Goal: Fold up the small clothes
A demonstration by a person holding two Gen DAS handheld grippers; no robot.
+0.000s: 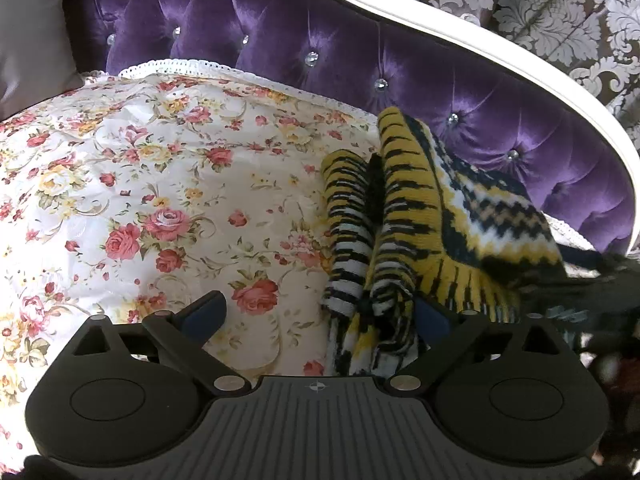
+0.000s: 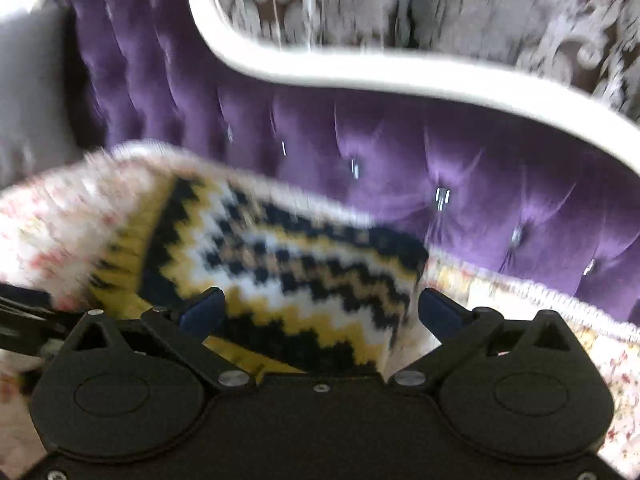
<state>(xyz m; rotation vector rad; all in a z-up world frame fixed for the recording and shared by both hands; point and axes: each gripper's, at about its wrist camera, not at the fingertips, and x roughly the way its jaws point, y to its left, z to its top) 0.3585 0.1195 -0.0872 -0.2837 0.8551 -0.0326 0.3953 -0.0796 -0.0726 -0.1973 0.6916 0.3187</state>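
A small knitted garment (image 1: 420,208) in yellow, black and white stripes and zigzags lies bunched on a floral bedspread (image 1: 160,180), close to the headboard. My left gripper (image 1: 318,314) is open. A striped fold of the garment lies between the jaws beside the right finger (image 1: 430,316), and the left finger (image 1: 204,312) is over bare bedspread. In the blurred right wrist view, my right gripper (image 2: 320,308) is open and low over the garment's zigzag panel (image 2: 280,264), its fingers standing at either side of the panel.
A purple tufted headboard (image 1: 320,52) with a curved white frame (image 1: 480,52) rises right behind the garment. A grey pillow (image 1: 28,40) sits at the far left. The bedspread has a white lace edge (image 1: 180,66). Patterned wallpaper (image 1: 560,8) lies beyond.
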